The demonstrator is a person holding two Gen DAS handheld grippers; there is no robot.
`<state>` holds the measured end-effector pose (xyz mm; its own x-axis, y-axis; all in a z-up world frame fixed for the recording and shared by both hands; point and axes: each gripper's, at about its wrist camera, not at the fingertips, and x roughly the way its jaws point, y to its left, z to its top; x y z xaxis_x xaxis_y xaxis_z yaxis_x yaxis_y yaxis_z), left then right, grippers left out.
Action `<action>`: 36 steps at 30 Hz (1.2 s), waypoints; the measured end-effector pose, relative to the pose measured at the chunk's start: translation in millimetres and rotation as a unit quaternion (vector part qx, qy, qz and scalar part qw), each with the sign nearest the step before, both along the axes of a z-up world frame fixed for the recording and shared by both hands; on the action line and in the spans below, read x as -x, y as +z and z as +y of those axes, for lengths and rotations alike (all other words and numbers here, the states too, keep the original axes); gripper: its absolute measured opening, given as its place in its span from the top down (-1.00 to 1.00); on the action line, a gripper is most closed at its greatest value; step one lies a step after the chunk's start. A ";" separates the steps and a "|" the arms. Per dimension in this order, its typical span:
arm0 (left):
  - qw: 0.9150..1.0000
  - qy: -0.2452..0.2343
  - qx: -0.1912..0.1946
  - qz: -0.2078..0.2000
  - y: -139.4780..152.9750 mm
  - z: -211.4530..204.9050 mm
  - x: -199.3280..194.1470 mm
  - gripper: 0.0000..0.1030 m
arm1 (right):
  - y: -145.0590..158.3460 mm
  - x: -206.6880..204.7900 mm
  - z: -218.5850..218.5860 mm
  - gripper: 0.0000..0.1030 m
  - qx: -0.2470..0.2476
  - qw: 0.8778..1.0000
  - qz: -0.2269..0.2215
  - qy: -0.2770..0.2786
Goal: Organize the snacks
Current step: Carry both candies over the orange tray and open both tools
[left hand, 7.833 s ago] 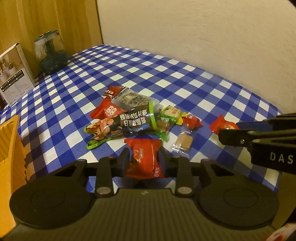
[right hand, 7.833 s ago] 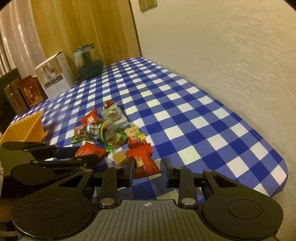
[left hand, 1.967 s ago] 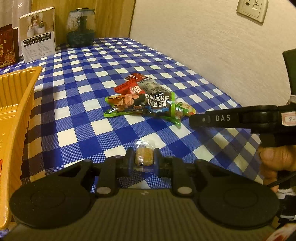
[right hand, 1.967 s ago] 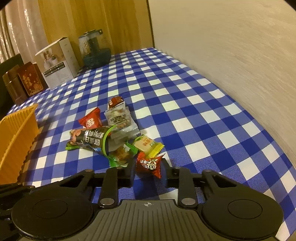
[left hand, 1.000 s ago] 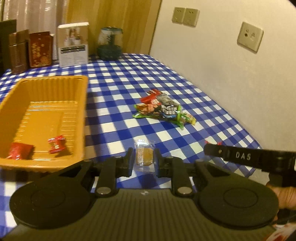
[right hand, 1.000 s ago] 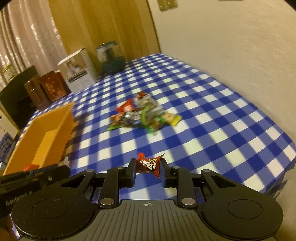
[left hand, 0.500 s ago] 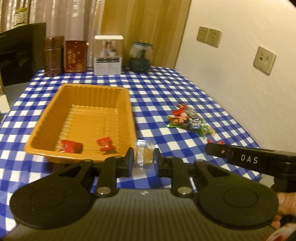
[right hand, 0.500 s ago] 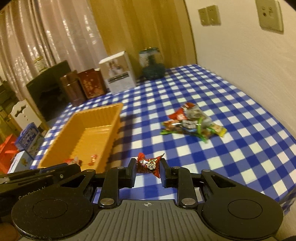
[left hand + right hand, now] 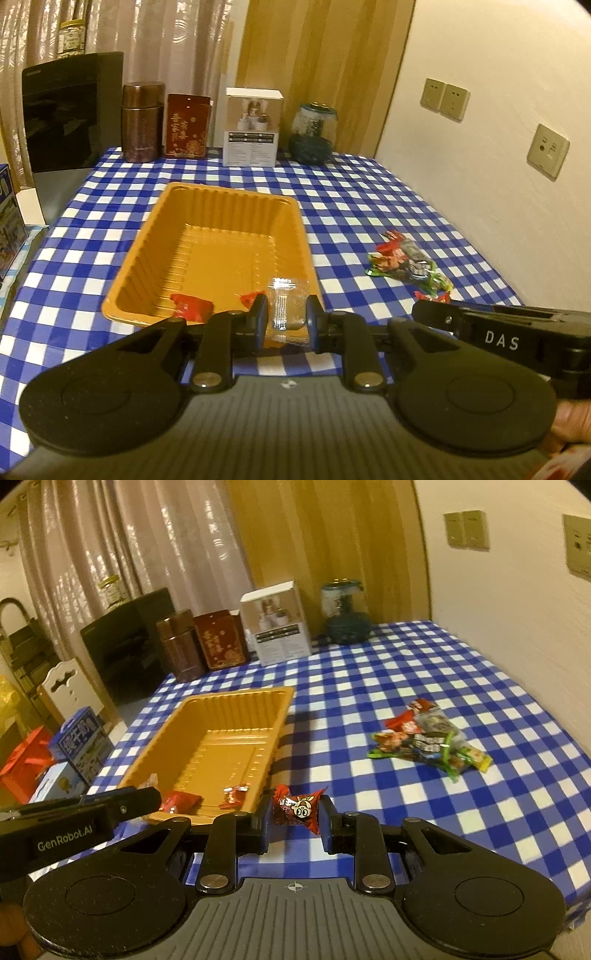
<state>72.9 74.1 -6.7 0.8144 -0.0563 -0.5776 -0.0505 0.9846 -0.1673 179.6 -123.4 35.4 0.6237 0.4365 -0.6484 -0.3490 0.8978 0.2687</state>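
Left gripper (image 9: 286,319): jaws narrow, clamped on a clear-wrapped brown biscuit (image 9: 287,308), held at the near right corner of the tray.
Right gripper (image 9: 293,821): jaws narrow, clamped on a red wrapped candy (image 9: 295,808) with a cartoon face, held above the checked cloth just right of the tray's near end.
Orange tray (image 9: 147,243): a ribbed plastic tub lying lengthwise on the table; two red wrapped snacks (image 9: 181,800) already lie at its near end, the rest is bare.
Snack pile (image 9: 428,742): several mixed packets heaped on the blue-and-white checked tablecloth (image 9: 406,686), well apart from the tray, to its right.
Far edge: a brown canister (image 9: 142,122), a red tin (image 9: 187,125), a white box (image 9: 253,127) and a dark glass jar (image 9: 314,129) stand in a row by the curtain.
Step in hand: carrying two snacks to the tray, it seems.
Next move: likely bring each gripper over the tray's open floor, the right one needing to shift leftward past the rim, then widen the jaws so the snacks drop inside.
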 end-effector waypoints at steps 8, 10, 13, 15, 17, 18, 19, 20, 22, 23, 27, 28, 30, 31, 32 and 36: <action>1.000 0.020 -0.005 0.002 -2.0 30.6 -12.8 0.63 | -4.7 -17.1 32.5 0.49 -0.006 0.999 0.001 0.031; 1.000 0.022 -0.009 0.000 -1.2 36.4 -17.3 0.63 | -5.9 -23.1 40.3 0.49 -0.008 0.999 0.000 0.037; 1.000 0.025 -0.012 0.000 -1.0 44.6 -25.8 0.63 | -6.7 -31.8 50.7 0.49 -0.012 0.999 -0.001 0.044; 1.000 0.025 -0.013 0.000 -1.8 48.4 -31.2 0.63 | -8.4 -37.2 56.5 0.49 -0.012 0.999 -0.002 0.048; 1.000 0.024 -0.014 0.002 -3.5 51.7 -36.8 0.63 | -10.9 -41.9 60.9 0.49 -0.013 0.999 -0.001 0.050; 1.000 0.024 -0.015 0.003 -4.7 53.2 -39.4 0.63 | -12.5 -44.6 62.6 0.49 -0.013 0.999 0.000 0.050; 1.000 0.023 -0.015 0.004 -6.2 54.6 -41.8 0.63 | -14.2 -47.5 64.4 0.49 -0.014 0.999 0.002 0.051; 1.000 0.022 -0.017 0.006 -8.1 56.1 -44.9 0.63 | -15.9 -49.8 65.5 0.49 -0.014 0.999 0.004 0.051; 1.000 0.022 -0.020 0.008 -11.4 57.8 -48.9 0.63 | -19.4 -53.5 68.1 0.49 -0.015 0.999 0.007 0.051; 0.999 0.022 -0.022 0.009 -12.9 58.5 -50.7 0.63 | -20.8 -55.8 69.8 0.49 -0.015 0.999 0.009 0.051; 0.999 0.021 -0.021 0.012 -19.4 60.5 -58.9 0.61 | -28.5 -60.3 71.4 0.49 -0.014 0.999 0.015 0.050; 0.999 0.021 -0.022 0.012 -21.2 60.7 -61.3 0.58 | -29.9 -61.8 72.1 0.49 -0.014 0.999 0.016 0.050; 0.999 0.016 -0.027 0.020 -24.9 62.5 -66.5 0.31 | -32.8 -62.6 72.3 0.49 -0.013 0.998 0.019 0.050; 0.999 0.017 -0.031 0.021 -25.6 62.9 -67.5 0.25 | -34.0 -63.1 72.6 0.49 -0.013 0.998 0.020 0.050; 0.999 0.020 -0.035 0.019 -25.7 63.2 -66.6 0.25 | -35.1 -63.4 72.8 0.49 -0.013 0.998 0.021 0.050; 0.999 0.030 -0.035 0.018 -23.8 70.1 -60.9 0.25 | -39.1 -63.4 72.5 0.49 -0.016 0.998 0.026 0.049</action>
<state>133.8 144.2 -30.4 0.7940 0.0339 -0.6069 -0.1149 0.9888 -0.0950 242.9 -50.9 -3.7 0.5424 0.5155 -0.6634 -0.4201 0.8502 0.3172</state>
